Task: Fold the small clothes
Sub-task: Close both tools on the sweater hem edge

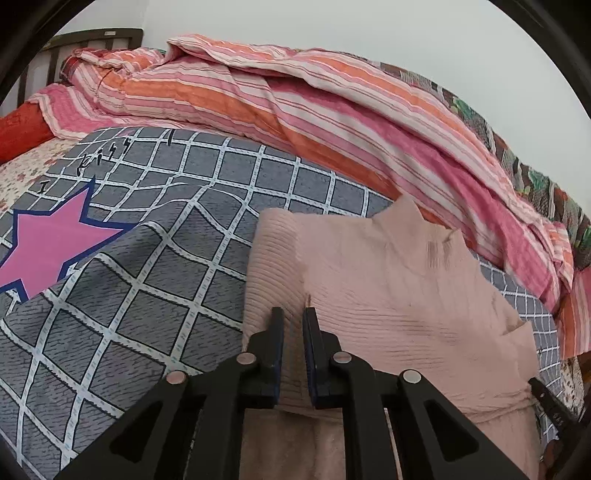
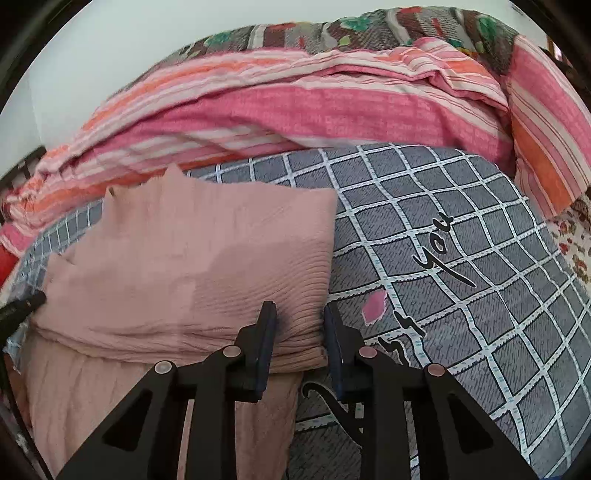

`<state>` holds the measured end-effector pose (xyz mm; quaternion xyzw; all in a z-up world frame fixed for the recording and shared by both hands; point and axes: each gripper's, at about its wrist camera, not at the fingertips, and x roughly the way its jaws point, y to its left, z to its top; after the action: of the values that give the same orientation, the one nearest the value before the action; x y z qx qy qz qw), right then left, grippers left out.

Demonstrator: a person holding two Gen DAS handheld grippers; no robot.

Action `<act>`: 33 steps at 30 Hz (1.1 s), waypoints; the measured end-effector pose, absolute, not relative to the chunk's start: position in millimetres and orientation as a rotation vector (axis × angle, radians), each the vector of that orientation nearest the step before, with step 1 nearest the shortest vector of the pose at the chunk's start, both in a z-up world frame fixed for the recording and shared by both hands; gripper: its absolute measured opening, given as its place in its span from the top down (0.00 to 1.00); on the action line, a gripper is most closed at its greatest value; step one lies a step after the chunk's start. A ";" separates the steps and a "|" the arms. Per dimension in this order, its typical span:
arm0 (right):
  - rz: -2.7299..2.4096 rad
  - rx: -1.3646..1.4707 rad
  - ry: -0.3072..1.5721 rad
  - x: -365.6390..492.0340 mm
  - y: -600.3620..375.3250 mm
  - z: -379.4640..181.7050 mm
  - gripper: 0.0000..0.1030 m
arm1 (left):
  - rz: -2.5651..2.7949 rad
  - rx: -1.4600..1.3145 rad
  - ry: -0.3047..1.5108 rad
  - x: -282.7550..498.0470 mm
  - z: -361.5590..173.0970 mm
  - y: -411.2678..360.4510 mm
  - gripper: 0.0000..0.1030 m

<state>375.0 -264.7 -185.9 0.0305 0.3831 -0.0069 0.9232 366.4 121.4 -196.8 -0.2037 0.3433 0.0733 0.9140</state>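
A pale pink ribbed garment point(image 1: 388, 280) lies partly folded on a grey checked bedsheet point(image 1: 155, 266). Its upper layer is folded over a lower layer that runs toward the cameras. My left gripper point(image 1: 293, 315) sits over the garment's left part with its jaws nearly closed, a narrow strip of pink fabric between them. In the right wrist view the garment point(image 2: 192, 266) fills the left half. My right gripper point(image 2: 300, 310) is open, its jaws either side of the garment's right folded edge. The tip of the other gripper point(image 2: 22, 306) shows at the left edge.
A pink and orange striped quilt point(image 1: 295, 110) is bunched along the far side of the bed, with a floral blanket point(image 2: 332, 29) behind it. A red pillow point(image 1: 22, 129) and dark headboard point(image 1: 55, 48) are far left. A pink star print point(image 1: 48, 243) marks the sheet.
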 end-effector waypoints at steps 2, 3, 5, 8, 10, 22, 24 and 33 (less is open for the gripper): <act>-0.023 0.045 0.784 374.8 -262.8 -185.9 0.75 | 0.142 -0.452 0.699 364.6 -197.6 126.7 0.89; -0.025 0.042 0.784 374.8 -262.7 -185.9 0.75 | 0.142 -0.466 0.699 364.3 -198.4 129.0 0.89; -0.025 0.050 0.784 374.4 -264.6 -186.1 0.75 | 0.152 -0.490 0.709 366.0 -201.0 132.9 0.89; -0.025 0.081 0.788 374.6 -269.8 -186.3 0.75 | 0.152 -0.495 0.713 367.0 -201.8 133.1 0.89; -0.027 0.102 0.787 374.4 -272.7 -185.6 0.75 | 0.157 -0.480 0.721 367.7 -202.1 130.3 0.87; -0.047 0.112 0.756 364.8 -275.9 -179.1 0.75 | 0.179 -0.476 0.694 360.1 -196.8 133.8 0.60; -0.043 0.112 0.753 363.7 -275.7 -179.3 0.76 | 0.176 -0.490 0.699 360.0 -198.0 137.1 0.58; -0.054 0.082 0.733 353.0 -269.0 -175.9 0.82 | 0.152 -0.462 0.761 368.1 -204.8 130.8 0.80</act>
<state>353.0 -269.0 -175.9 0.0401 0.3583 -0.0263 0.9324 368.1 130.8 -204.8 -0.2230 0.3678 0.0736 0.8998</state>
